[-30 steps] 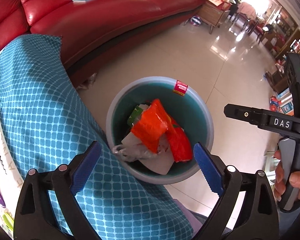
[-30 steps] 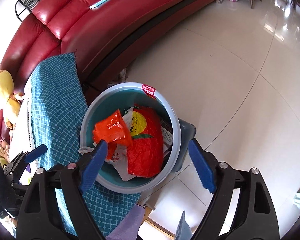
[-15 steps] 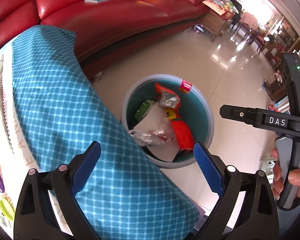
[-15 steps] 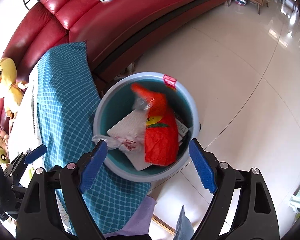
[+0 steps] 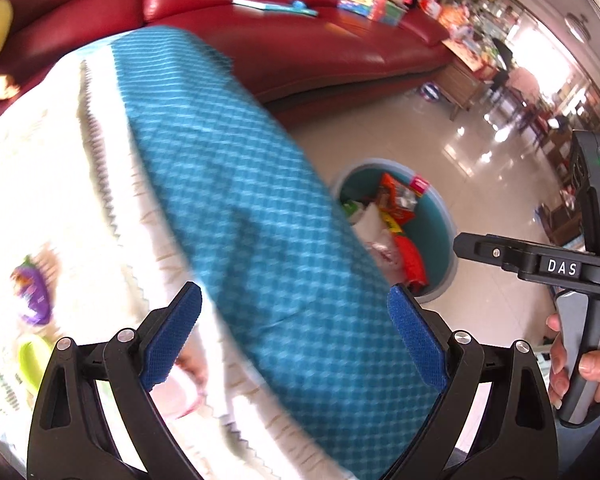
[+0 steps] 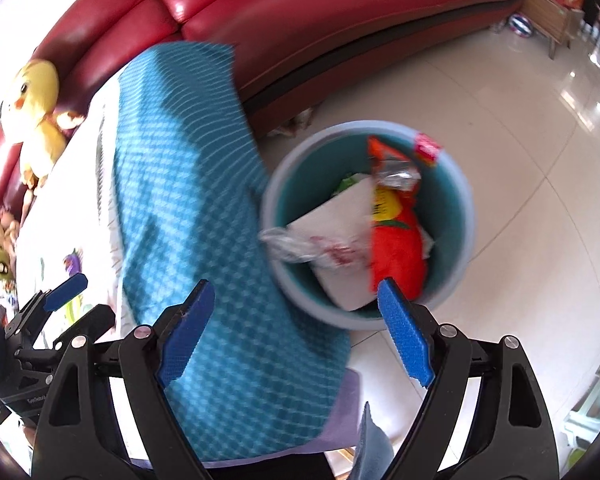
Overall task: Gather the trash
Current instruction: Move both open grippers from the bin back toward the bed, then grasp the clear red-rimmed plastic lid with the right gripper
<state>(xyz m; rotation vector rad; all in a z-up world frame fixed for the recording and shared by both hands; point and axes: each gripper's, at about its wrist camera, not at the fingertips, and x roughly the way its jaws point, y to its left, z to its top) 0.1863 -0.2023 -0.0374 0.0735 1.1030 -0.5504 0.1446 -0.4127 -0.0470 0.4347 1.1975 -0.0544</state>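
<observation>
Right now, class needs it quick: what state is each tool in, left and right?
Left tool: open, holding nothing.
Right tool: open, holding nothing.

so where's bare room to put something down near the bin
Bare tile floor lies open on the far side of the bin, between it and the red sofa. The teal cloth beside the bin is free of things. Crowded: the bin is packed with an orange wrapper and white paper.
</observation>
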